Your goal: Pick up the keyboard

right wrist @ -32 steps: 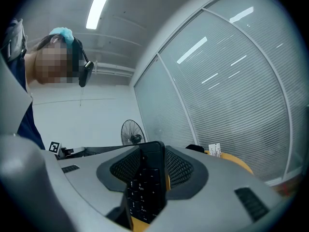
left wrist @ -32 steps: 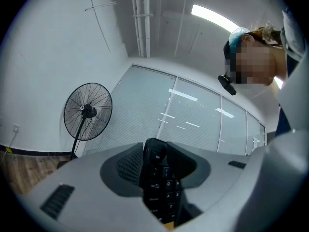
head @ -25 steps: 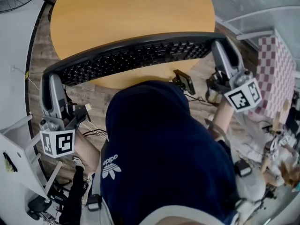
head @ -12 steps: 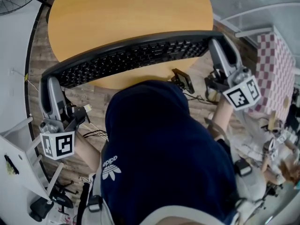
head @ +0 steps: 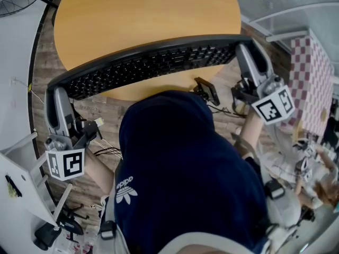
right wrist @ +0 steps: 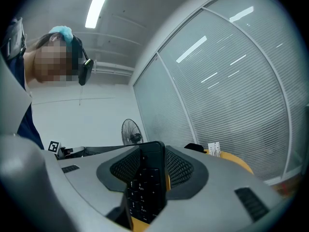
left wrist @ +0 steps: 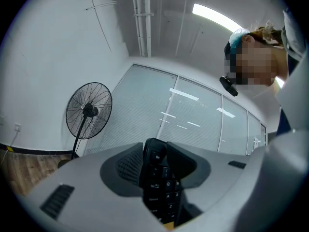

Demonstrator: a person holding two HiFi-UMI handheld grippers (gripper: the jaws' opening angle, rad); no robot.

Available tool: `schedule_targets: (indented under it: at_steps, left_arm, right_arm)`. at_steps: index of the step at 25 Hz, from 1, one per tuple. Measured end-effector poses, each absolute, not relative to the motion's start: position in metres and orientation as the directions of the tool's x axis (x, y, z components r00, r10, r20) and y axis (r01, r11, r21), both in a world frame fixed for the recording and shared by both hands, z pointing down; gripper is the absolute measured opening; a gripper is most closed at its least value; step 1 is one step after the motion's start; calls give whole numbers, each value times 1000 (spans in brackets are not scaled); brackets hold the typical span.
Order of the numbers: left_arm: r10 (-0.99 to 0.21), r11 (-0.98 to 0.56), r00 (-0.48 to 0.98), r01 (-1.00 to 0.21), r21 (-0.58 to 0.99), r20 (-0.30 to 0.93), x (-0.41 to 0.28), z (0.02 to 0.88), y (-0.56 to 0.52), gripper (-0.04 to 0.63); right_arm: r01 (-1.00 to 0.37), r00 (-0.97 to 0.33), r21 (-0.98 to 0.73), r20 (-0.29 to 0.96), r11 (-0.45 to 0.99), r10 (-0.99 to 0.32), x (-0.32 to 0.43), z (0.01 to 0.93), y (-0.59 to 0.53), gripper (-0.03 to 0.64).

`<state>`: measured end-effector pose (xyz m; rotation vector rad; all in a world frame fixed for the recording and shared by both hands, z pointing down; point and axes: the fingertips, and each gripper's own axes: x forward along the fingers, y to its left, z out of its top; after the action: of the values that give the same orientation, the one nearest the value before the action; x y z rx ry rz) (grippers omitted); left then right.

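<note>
A long black keyboard (head: 153, 61) hangs above the near edge of the round wooden table (head: 143, 15), held by its two ends. My left gripper (head: 57, 89) is shut on its left end, where the end keys (left wrist: 161, 187) show between the grey pads. At the right end, my right gripper (head: 244, 47) is shut on the keyboard (right wrist: 145, 182) in the same way. Both gripper views point upward along the keyboard's short edge.
A floor fan (left wrist: 88, 111) stands by the glass wall. A small black device (head: 207, 91) and cables lie on the floor below the table edge. A white rack (head: 21, 179) is at the left, a checked cloth (head: 312, 83) at the right. The person's hooded head (head: 180, 163) fills the lower middle.
Between one second and half a second ago the keyboard and both grippers shifted slightly up and left in the head view. Since then nothing has visibly moved.
</note>
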<state>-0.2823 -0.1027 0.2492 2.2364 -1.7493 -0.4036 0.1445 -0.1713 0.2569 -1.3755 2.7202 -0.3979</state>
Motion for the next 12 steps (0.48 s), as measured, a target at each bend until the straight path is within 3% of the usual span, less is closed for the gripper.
schedule_targets:
  at_steps: [12]
  left_arm:
    - [-972,-232,232,-896,378,-47,-282,249,-103,141]
  right_arm:
    - [-787,-595,-250,66,564,-801,145,257,-172,152]
